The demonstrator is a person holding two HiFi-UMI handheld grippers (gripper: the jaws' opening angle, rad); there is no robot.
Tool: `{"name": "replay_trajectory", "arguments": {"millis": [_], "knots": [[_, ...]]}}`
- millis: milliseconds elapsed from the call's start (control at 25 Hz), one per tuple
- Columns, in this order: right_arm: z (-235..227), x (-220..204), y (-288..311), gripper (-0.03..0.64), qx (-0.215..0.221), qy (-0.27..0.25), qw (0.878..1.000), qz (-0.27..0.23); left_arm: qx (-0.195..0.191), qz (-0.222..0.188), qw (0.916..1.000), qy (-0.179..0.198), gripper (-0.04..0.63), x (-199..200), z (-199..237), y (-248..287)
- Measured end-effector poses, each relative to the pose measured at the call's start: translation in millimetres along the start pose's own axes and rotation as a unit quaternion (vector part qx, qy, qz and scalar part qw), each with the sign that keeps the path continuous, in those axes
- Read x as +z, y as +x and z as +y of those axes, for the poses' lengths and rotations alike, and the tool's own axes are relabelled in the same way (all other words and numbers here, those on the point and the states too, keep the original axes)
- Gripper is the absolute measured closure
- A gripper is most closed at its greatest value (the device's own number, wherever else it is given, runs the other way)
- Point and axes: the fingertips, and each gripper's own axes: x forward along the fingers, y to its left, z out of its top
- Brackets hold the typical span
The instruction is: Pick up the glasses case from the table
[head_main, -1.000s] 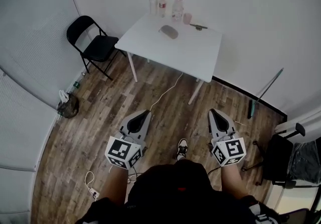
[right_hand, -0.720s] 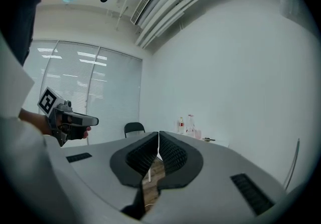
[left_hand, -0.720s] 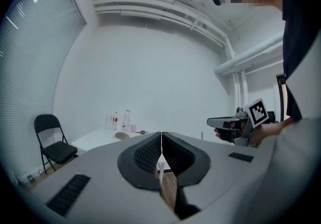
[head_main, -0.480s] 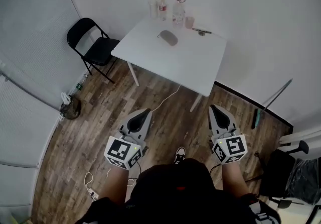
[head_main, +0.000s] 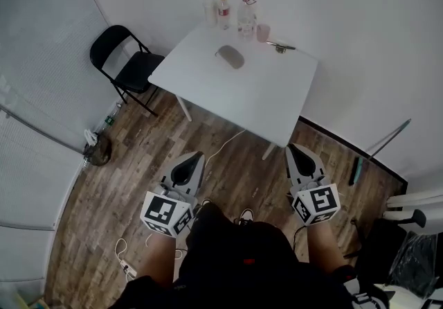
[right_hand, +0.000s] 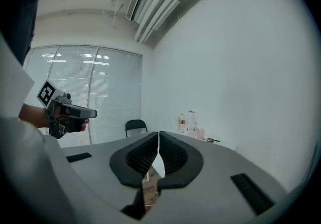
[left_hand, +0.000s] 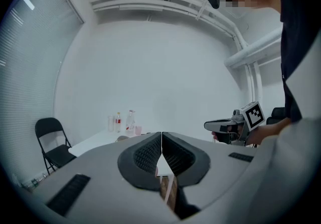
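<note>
Two grippers held out in front, side by side, jaws closed.
The left gripper [head_main: 194, 159] sits lower left in the head view and the right gripper [head_main: 294, 153] lower right, well apart, both pointing toward the frame's top; each pair of jaws meets (nothing between them).

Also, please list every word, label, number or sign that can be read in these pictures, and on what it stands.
No text can be read anywhere.
Red label on the small bottle: too small to read.
Print on the large bottle: cannot be made out.
The marker cubes on the left gripper and right gripper: black-and-white square patterns, no letters.
</note>
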Motion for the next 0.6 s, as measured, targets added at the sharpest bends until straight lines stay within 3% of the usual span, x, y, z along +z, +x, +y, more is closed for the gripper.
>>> {"name": "replay_trajectory", "arguments": {"millis": [280,600], "knots": [[-23.2,-0.5,70.7,0.594,-0.015,-0.008,1.0,0.017,-0.023,0.002,0.9997,0.001,0.572,1.4,58.1,57.6],[-46.5,17.1,195.2,0.594,-0.046,-0.01,0.999,0.023,-0.054,0.002,0.9985,0.006,0.572,22.0,165.4,137.5]]}}
